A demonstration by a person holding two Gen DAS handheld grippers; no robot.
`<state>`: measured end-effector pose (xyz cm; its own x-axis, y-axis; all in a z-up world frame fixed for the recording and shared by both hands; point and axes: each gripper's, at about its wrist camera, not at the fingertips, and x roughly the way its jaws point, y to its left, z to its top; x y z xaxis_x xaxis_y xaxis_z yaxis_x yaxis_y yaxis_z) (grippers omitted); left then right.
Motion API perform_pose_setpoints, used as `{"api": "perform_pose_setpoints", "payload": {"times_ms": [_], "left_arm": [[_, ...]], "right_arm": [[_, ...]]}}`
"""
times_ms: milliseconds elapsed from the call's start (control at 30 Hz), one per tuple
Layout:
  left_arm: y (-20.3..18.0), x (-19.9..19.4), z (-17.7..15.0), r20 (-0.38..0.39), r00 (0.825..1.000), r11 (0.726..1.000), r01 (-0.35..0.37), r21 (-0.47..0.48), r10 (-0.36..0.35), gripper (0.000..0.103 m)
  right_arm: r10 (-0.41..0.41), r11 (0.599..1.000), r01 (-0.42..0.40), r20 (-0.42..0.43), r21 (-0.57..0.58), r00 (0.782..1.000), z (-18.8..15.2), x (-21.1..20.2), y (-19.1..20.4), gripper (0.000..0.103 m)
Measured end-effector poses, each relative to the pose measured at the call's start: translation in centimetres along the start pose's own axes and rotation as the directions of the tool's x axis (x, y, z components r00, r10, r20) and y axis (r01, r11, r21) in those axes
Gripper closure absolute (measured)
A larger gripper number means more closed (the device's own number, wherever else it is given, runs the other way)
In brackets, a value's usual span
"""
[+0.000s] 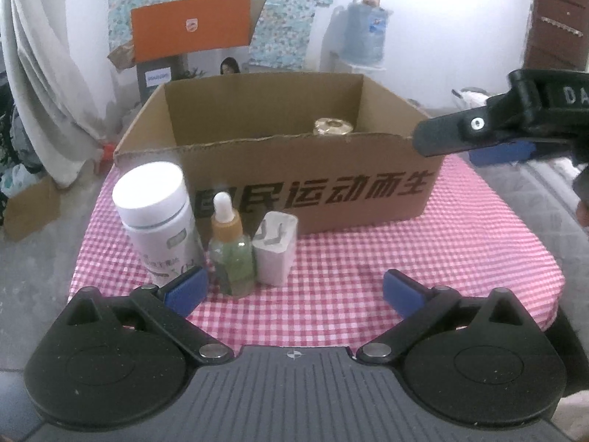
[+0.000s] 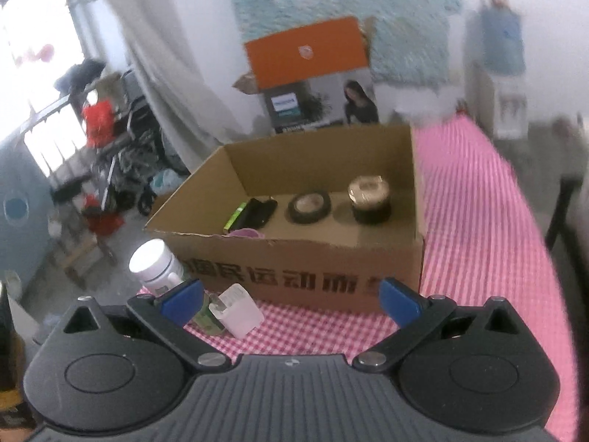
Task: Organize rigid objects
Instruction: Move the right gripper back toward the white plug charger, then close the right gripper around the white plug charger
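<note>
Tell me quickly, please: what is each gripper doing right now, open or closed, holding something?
Left gripper: open, holding nothing.
Right gripper: open, holding nothing.

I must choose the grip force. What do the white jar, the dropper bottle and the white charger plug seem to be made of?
White jar: probably plastic, with an opaque matte body and smooth lid.
Dropper bottle: clear glass or hard plastic, since green liquid shows through; the white bulb looks like rubber.
White charger plug: matte hard plastic, with grey metal-looking prongs.
</note>
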<state>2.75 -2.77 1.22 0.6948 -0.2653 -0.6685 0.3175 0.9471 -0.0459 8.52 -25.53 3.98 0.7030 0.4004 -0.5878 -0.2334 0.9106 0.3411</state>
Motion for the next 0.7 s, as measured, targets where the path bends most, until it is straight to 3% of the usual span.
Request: {"api": "perform_pose_setpoints", "payload": {"times_ms": [233, 333, 500, 700], "left_arm": [[0.7, 1.8, -0.3, -0.028, 0.999, 1.000, -0.026, -0.003, 0.026, 0.007], [0.5, 2.3, -0.5, -0.037, 0.999, 1.000, -0.018, 0.010, 0.018, 0.015], [-0.3, 2.7, -1.0, -0.055, 0.998, 0.999, 0.009, 0.047, -0.006, 0.027], [-0.7, 3.6, -0.9, -0.058, 0.998, 0.999, 0.032, 0.028, -0.031, 0.039]], "right_arm": [[0.123, 0.987, -0.119, -0.038, 0.110, 0.992, -0.4, 2.9, -1.3, 0.001], [0.179, 0.977, -0.169, -0.071, 0.132, 0.981, -0.4, 4.6, -1.1, 0.010], [0.236, 0.955, -0.206, -0.122, 0.215, 0.964, -0.5, 7.3, -1.7, 0.033], [0.277, 0.930, -0.223, -0.161, 0.292, 0.947, -0.5, 10.4, -2.2, 0.044]]}}
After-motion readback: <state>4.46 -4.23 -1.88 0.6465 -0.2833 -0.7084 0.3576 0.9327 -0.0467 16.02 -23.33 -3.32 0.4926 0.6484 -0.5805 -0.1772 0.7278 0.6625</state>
